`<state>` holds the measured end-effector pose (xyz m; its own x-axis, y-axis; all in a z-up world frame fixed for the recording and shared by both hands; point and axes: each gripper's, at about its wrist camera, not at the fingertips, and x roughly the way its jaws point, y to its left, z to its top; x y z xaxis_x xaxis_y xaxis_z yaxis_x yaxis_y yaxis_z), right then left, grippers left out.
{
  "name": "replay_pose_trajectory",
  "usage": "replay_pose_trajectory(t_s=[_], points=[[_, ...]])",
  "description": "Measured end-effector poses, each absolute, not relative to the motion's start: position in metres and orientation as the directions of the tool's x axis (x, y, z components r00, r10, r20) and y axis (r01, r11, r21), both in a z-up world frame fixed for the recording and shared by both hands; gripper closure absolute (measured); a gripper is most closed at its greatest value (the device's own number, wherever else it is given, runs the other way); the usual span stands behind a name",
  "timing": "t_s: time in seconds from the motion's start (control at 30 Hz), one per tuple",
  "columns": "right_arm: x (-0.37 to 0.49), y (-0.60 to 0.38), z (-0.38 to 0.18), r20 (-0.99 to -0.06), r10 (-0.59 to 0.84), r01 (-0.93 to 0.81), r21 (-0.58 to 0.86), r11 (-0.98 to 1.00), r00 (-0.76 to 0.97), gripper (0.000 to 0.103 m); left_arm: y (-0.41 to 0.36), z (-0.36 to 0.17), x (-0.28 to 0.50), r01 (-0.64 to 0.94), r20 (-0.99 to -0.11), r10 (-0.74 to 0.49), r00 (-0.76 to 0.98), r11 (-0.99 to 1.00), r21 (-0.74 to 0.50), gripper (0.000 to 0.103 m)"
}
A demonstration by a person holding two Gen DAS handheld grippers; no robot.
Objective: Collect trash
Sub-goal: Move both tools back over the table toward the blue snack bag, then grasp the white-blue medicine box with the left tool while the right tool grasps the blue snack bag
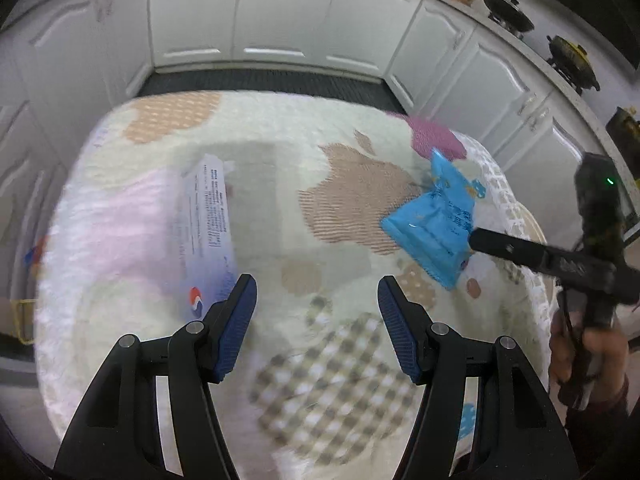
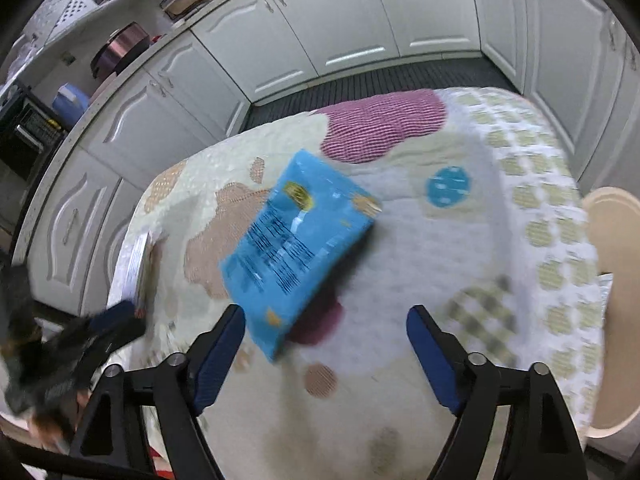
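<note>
A blue plastic wrapper (image 2: 296,240) lies on the table's patterned cloth (image 2: 460,264). My right gripper (image 2: 326,314) stands open just short of it. The wrapper's near corner reaches in beside the left pad, and neither pad presses on it. In the left wrist view the same blue wrapper (image 1: 436,224) sits at the right, with one finger of my right gripper (image 1: 500,246) at its edge. A white printed packet (image 1: 208,220) lies left of centre. My left gripper (image 1: 316,284) is open over bare cloth, its left pad next to the packet's near end.
White kitchen cabinets (image 1: 280,12) ring the table on three sides, with a dark floor mat (image 1: 260,82) between. A beige chair back (image 2: 616,280) stands by the table's right edge. Pans (image 1: 508,8) sit on the counter at the far right.
</note>
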<state>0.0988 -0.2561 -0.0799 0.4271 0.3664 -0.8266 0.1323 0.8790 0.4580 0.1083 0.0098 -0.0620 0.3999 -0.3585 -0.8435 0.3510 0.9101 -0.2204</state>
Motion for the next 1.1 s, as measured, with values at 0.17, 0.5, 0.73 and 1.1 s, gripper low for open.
replay_pose_trajectory(t_s=[0.17, 0.5, 0.73, 1.1], points=[[0.118, -0.238, -0.084, -0.827, 0.36, 0.158, 0.462, 0.873, 0.431, 0.015, 0.034, -0.055, 0.111, 0.309, -0.831, -0.318, 0.456, 0.932, -0.187, 0.037], [0.143, -0.213, -0.088, -0.853, 0.282, 0.078, 0.349, 0.934, 0.44, 0.007, 0.071, -0.051, 0.117, 0.234, -0.804, -0.34, 0.487, 0.938, -0.255, 0.036], [0.14, -0.203, -0.089, -0.856, 0.261, 0.018, 0.3, 0.954, 0.446, 0.007, 0.091, -0.066, 0.126, 0.102, -0.818, -0.159, 0.553, 0.987, -0.122, 0.031], [0.122, -0.215, -0.086, -0.81, 0.285, -0.006, 0.328, 0.945, 0.513, 0.038, 0.069, -0.111, 0.15, 0.047, -0.862, -0.067, 0.503, 0.998, -0.051, 0.041]])
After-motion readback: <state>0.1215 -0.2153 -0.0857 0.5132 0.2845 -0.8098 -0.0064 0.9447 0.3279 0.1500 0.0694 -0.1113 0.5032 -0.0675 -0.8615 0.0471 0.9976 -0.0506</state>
